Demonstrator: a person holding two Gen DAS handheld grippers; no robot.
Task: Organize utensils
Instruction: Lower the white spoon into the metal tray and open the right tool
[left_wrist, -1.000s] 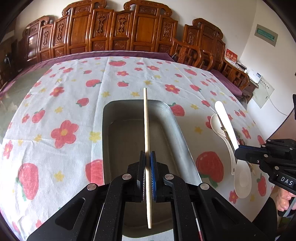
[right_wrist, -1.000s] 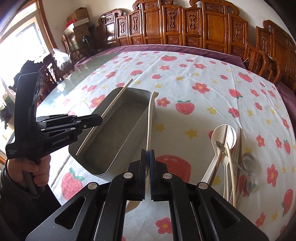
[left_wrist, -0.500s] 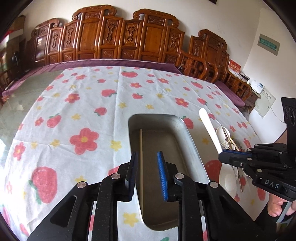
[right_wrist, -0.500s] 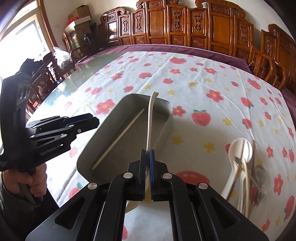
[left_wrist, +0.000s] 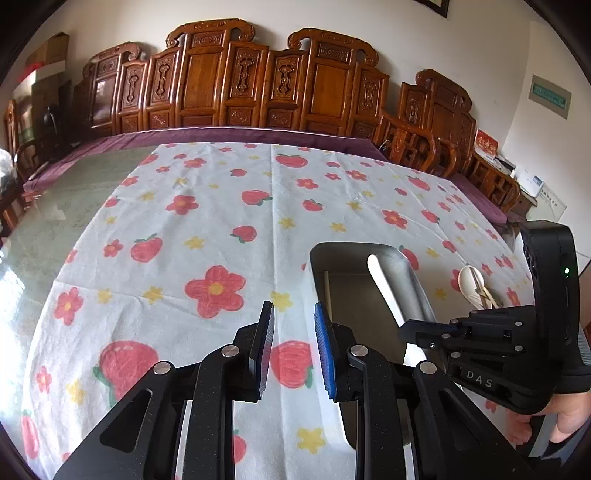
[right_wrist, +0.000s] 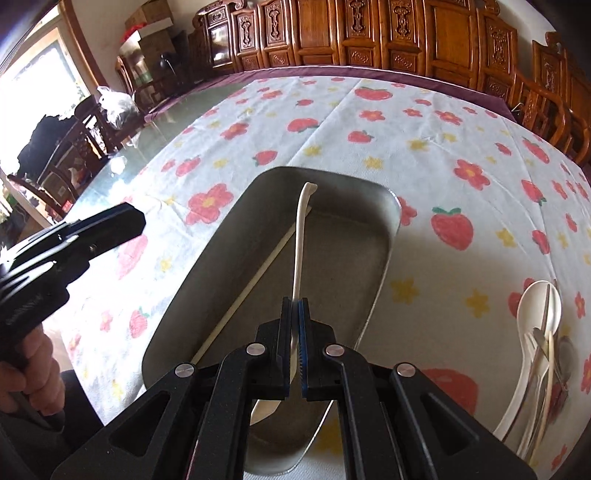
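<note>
The metal tray (right_wrist: 384, 236) holds one chopstick (right_wrist: 243, 295) lying flat, slanting from 7 to 1 o'clock. The right gripper (right_wrist: 294, 321) clamps a white spoon (right_wrist: 300, 236) over the tray — handle toward 12 o'clock. The left gripper (left_wrist: 293, 332) is released, empty, above the tablecloth (left_wrist: 221, 206).

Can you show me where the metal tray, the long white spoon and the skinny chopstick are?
Rectangular metal tray (right_wrist: 388, 236): right wrist view, on its right wall.
Long white plastic spoon (right_wrist: 300, 236): right wrist view, mid-handle.
Thin pale chopstick (right_wrist: 247, 291): right wrist view, mid-length, on the tray floor.
</note>
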